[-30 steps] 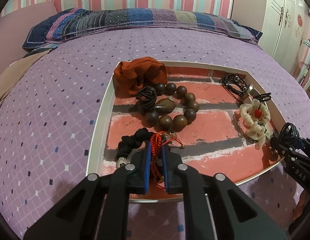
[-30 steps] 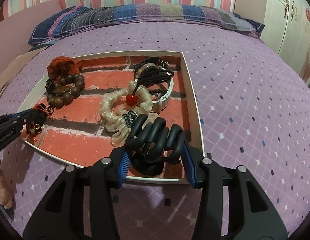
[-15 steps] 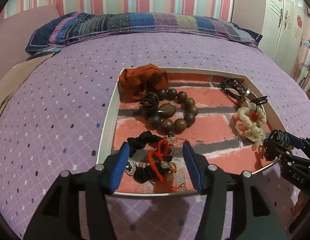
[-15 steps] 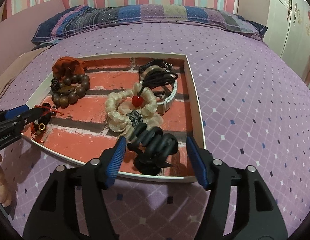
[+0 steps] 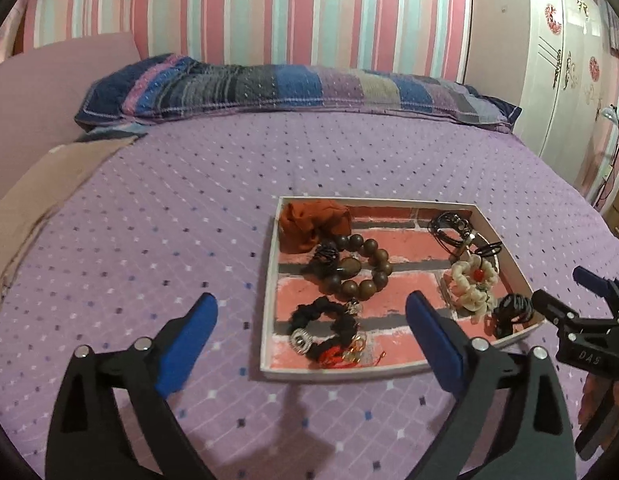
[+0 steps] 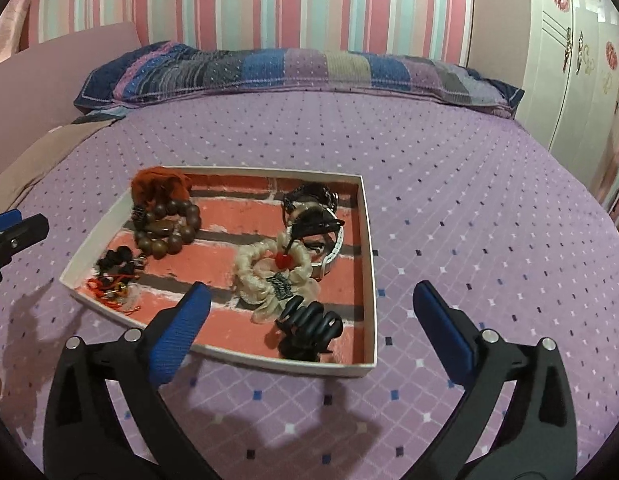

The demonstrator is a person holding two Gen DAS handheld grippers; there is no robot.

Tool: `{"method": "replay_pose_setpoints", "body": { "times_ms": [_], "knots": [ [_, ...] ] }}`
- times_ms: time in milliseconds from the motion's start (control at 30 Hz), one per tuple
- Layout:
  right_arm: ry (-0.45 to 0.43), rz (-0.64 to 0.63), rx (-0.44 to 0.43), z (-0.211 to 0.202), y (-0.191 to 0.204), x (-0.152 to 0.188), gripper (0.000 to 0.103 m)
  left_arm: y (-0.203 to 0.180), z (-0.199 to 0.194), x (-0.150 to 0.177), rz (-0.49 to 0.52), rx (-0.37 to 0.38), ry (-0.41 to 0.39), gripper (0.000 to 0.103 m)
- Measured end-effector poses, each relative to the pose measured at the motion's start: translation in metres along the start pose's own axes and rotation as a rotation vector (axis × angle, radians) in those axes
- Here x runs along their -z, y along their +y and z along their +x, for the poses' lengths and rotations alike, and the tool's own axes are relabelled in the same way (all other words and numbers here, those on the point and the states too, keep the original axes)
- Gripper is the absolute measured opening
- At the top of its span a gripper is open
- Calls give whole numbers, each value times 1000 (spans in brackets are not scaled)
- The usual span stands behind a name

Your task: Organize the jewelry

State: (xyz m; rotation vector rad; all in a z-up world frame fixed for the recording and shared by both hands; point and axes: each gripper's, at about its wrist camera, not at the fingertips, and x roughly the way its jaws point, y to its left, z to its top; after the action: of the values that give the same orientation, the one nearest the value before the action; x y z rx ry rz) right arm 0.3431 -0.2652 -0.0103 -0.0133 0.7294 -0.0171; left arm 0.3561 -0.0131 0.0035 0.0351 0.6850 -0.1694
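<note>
In the left wrist view, the left gripper (image 5: 311, 320) fills the lower frame, jaws spreading wide with nothing pinched. Right of centre, the white tray (image 5: 269, 280) on the purple bedspread (image 5: 149, 220) holds the wooden bead bracelet (image 5: 353, 268) and red cord bracelet (image 5: 341, 354). In the right wrist view, the right gripper (image 6: 309, 312) is likewise spreading, empty, above the black hair claw (image 6: 309, 330) in the tray's lower right corner.

We see the tray (image 6: 367, 240) on the bed (image 6: 469, 184), pillow (image 6: 293, 68) behind it. In the tray: cloth pouch (image 6: 159, 186) at back left, bead bracelet (image 6: 169, 228) in front of it, scrunchie (image 6: 269, 272) mid-right, hair claw (image 6: 309, 330) at front right, tassel charm (image 6: 113, 290) at front left.
</note>
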Motion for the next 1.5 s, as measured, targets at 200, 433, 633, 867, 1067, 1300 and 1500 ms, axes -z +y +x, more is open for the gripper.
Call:
{"method": "replay_pose_setpoints", "body": {
  "times_ms": [200,433,633,867,1067,1300,1500],
  "knots": [
    [-46,17,-5,-51,4,12,99,0,-49,26,33,-62,-28,99],
    [-76,31,13,-122,10,47,99,-4,-109,68,30,-89,-43,99],
    [-109,42,0,-182,16,84,99,-22,-165,104,52,-140,-115,99],
    [-143,26,20,-229,25,110,99,-30,-204,132,-8,-111,-122,99],
    [-159,28,41,-252,23,122,99,-38,-230,141,-14,-97,-154,99],
    [-174,36,49,-263,21,126,99,-43,-245,140,-10,-96,-192,99],
    [-178,39,49,-263,20,126,99,-47,-247,141,5,-97,-198,99]
  ]
}}
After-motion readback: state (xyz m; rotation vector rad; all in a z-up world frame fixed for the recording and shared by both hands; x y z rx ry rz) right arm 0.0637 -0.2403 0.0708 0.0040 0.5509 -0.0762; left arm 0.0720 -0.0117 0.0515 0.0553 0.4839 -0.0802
